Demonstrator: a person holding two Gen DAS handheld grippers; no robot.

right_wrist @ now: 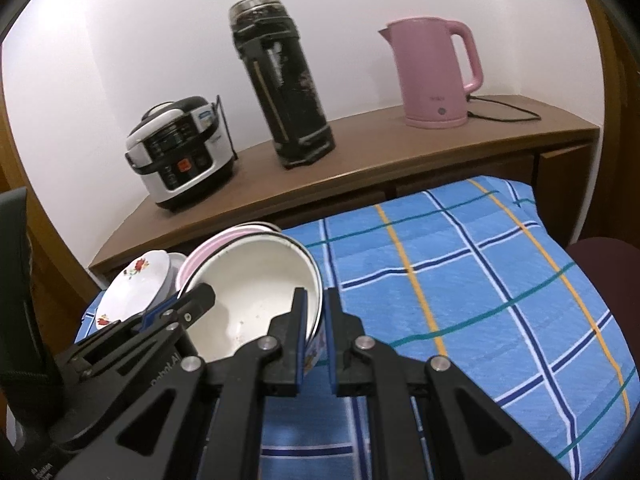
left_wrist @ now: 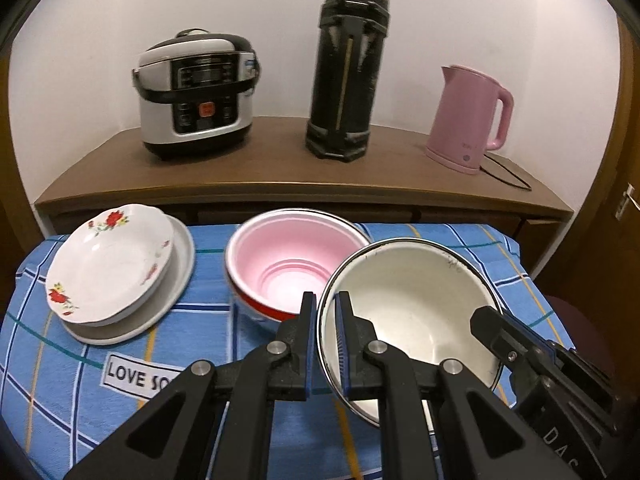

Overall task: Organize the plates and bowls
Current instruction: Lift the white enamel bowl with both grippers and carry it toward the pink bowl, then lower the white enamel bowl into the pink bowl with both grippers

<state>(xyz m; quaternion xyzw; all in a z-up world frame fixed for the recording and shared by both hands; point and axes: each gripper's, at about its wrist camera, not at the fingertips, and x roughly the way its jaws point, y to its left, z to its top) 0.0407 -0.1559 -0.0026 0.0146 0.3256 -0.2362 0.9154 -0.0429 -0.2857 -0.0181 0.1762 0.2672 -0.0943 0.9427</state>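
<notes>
A white enamel bowl point(left_wrist: 416, 304) is held tilted above the blue checked cloth point(left_wrist: 120, 400). My left gripper point(left_wrist: 325, 312) is shut on its left rim. My right gripper point(right_wrist: 316, 312) is shut on its right rim and also shows in the left wrist view point(left_wrist: 496, 328). The bowl also shows in the right wrist view point(right_wrist: 256, 300). Just behind it stands a pink bowl with a red band point(left_wrist: 288, 264). At the left a flowered white plate point(left_wrist: 112, 264) lies on a plain white plate point(left_wrist: 176, 288).
A wooden counter point(left_wrist: 280, 176) behind the table carries a rice cooker point(left_wrist: 196, 92), a tall black thermos point(left_wrist: 348, 68) and a pink kettle point(left_wrist: 468, 116). The blue cloth stretches to the right point(right_wrist: 480, 280).
</notes>
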